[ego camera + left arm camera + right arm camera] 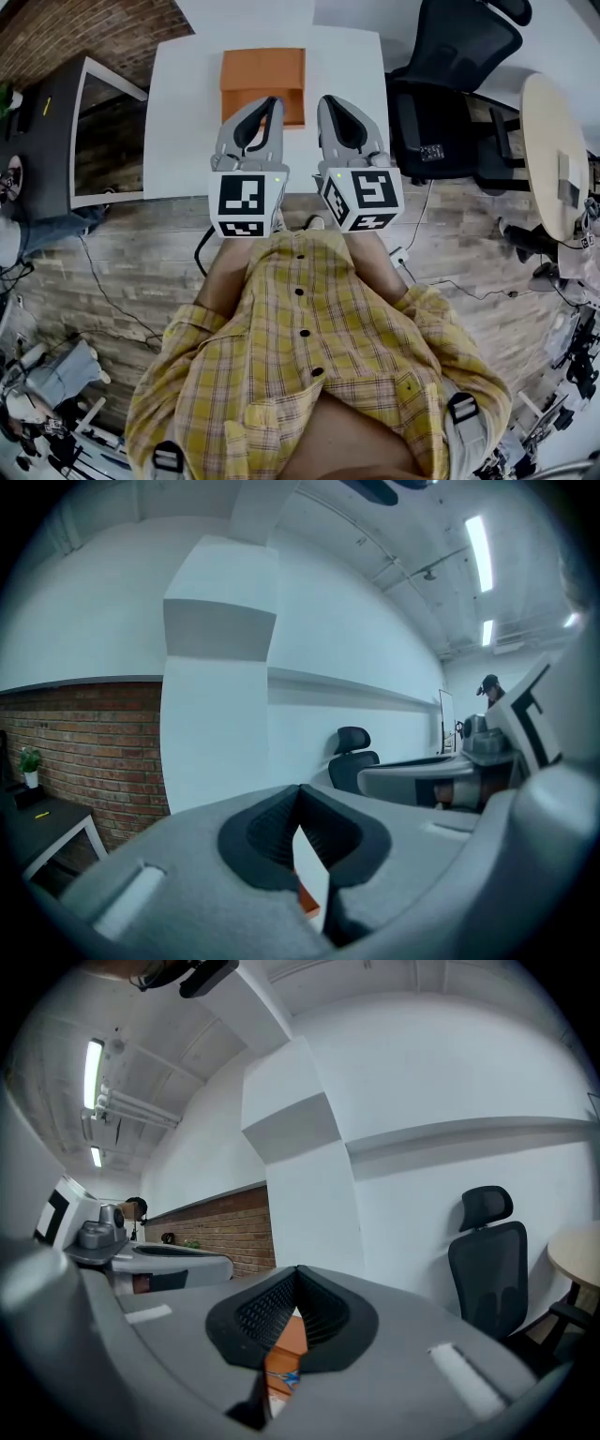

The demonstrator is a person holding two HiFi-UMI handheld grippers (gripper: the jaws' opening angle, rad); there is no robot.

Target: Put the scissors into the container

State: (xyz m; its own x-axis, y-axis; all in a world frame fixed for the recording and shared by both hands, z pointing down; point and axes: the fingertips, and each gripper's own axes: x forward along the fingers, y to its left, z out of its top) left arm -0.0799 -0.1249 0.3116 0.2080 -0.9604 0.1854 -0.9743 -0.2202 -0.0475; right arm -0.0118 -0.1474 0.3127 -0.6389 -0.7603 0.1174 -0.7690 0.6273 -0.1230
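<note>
The left gripper (271, 103) is being held clenched: in the left gripper view its two dark pads are meeting at the tips (300, 790), with nothing caught between them. Through the slit below the tips a strip of white table and a sliver of orange are showing. The right gripper (329, 101) is likewise pressing its jaws together at the tips (297, 1270) and is gripping nothing; through its slit, orange is showing with a small blue patch (too small to tell what it is).

Both grippers are hovering side by side over the near part of the white table (183, 112), pointing away from the person. The orange container (262, 70) is sitting on the table just ahead of them. In the head view the left gripper's tip is overlapping its near edge, and the right gripper's tip is lying just beside its near right corner. The scissors cannot be picked out in any view.

The person's yellow checked shirt (309, 375) is filling the lower head view, and a black office chair (450, 84) is standing to the right of the table.
</note>
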